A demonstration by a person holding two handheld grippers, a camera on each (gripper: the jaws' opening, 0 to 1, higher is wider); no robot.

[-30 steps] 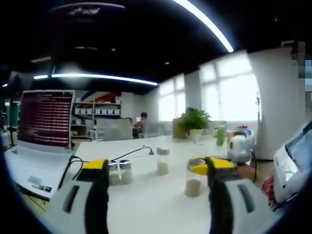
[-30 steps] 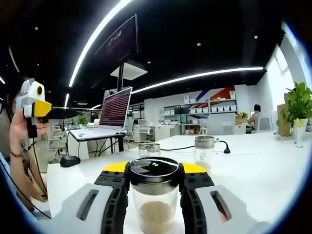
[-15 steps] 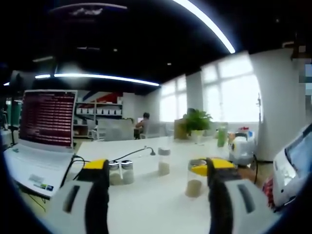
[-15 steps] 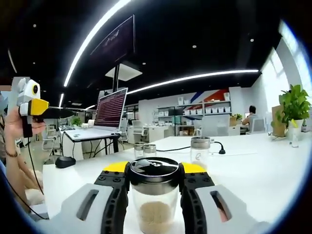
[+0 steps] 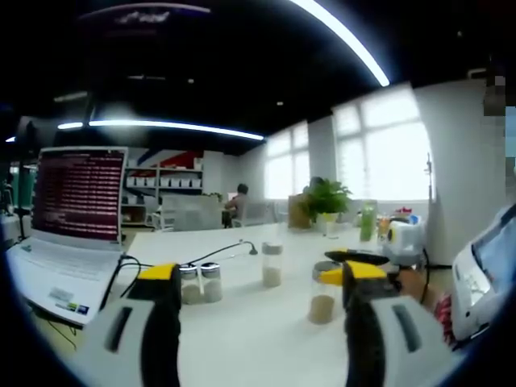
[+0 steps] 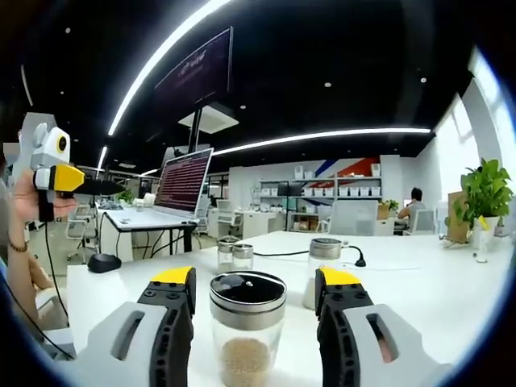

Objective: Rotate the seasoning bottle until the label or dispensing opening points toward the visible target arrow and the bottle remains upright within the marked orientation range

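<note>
The seasoning bottle (image 6: pixel 247 326), clear glass with a steel-rimmed dark lid and tan grains in the bottom, stands upright on the white table (image 6: pixel 435 282). My right gripper (image 6: pixel 256 278) is open, with a yellow-tipped jaw on each side of the bottle and a gap to each. In the left gripper view the same bottle (image 5: pixel 322 295) stands partly behind my own right jaw, and the right gripper (image 5: pixel 401 239) is just beyond it. My left gripper (image 5: pixel 260 276) is open over the table with nothing between its jaws. A hand holds the left gripper (image 6: pixel 52 165) up at the far left.
A second seasoning bottle (image 6: pixel 322 270) and a pair of small jars (image 6: pixel 232 256) stand further back, with a cable behind them. An open laptop (image 5: pixel 76 201) sits at the table's left. A mouse (image 6: pixel 103 262) lies near the edge. A potted plant (image 5: pixel 324 200) stands far off.
My right gripper has opened and let go of the seasoning bottle, which now stands free between the jaws. The left gripper has hardly moved.
</note>
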